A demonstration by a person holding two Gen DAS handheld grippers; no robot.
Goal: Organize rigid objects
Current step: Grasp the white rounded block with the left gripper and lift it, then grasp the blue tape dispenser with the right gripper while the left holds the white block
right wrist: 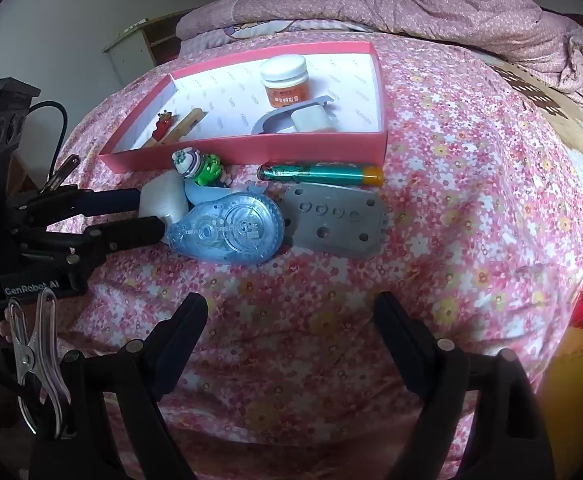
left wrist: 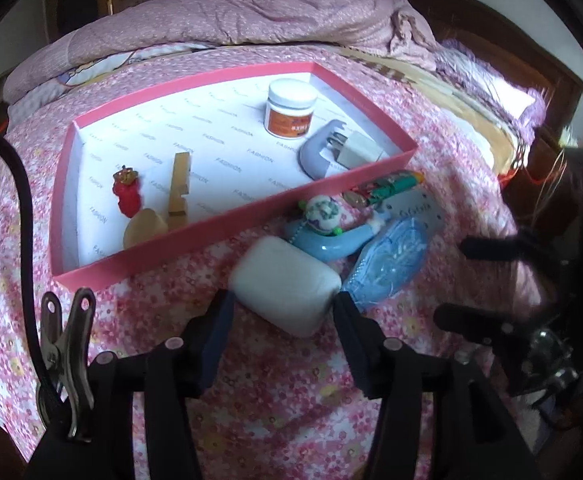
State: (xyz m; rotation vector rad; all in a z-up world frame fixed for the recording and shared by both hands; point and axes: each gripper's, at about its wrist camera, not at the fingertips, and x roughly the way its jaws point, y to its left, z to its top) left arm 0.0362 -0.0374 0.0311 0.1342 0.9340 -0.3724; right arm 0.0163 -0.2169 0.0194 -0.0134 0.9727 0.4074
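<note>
white block (left wrist: 285, 290) lay on the flowered bedspread (right wrist: 471, 208), just outside the near wall of the pink box (left wrist: 227, 226), touching a blue curved piece (left wrist: 331, 248) and beside the blue correction tape dispenser (right wrist: 231, 228); left gripper (left wrist: 283, 304) stood astride it, one pad at each end; whether the pads pressed or merely flanked it could not be told from either view; right gripper (right wrist: 291, 320) was spread wide over bare cloth, holding nothing.

handling judgement: the block appeared smooth, rounded at the corners and faintly glossy; it looked stiff and light, though its weight could not be confirmed; rounded edges and a slick skin suggested it might squirt out of a shallow pinch; the soft bedding beneath would give under downward pressure and tilt it.

recommended hold: across the two short end faces, pads square and centred, low enough to pass the rounding; a corner hold would be poor.

neighbours noted: a ceramic bead charm (right wrist: 189, 162), a green tube (right wrist: 319, 174) and a grey plate (right wrist: 333, 222) lay close by; the box already held a white jar (left wrist: 291, 108), a wooden clip (left wrist: 179, 190) and a red charm (left wrist: 127, 196), among other things.
</note>
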